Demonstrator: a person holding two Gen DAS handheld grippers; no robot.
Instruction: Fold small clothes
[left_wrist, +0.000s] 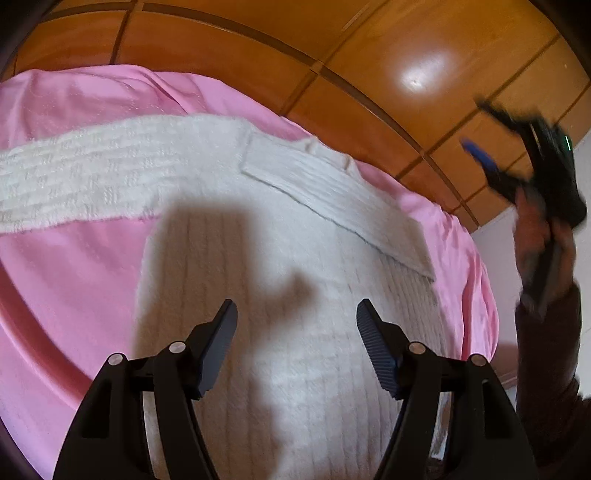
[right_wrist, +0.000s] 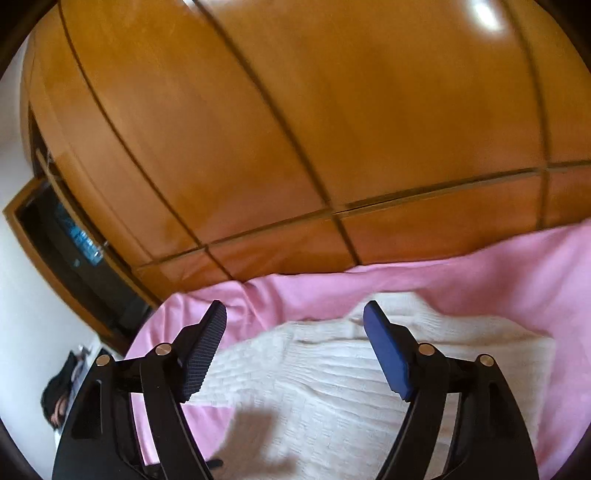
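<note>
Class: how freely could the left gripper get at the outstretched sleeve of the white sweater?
Probably yes: the left gripper hangs open above the white sweater, and the sleeve lies uncovered on the pink sheet.

A glossy wooden wardrobe (right_wrist: 295, 129) rises behind the pink-sheeted bed (left_wrist: 74, 240), beside white wall (right_wrist: 22, 295).

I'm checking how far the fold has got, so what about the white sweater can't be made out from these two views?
- Left wrist view: the white sweater's hem is cut off by the bottom edge and hidden behind the left tongs; a shadow darkens its middle.
- Left wrist view: the right tongs are motion-blurred.
- Right wrist view: the sweater's near part lies behind the right tongs, and everything is slightly blurred.
</note>
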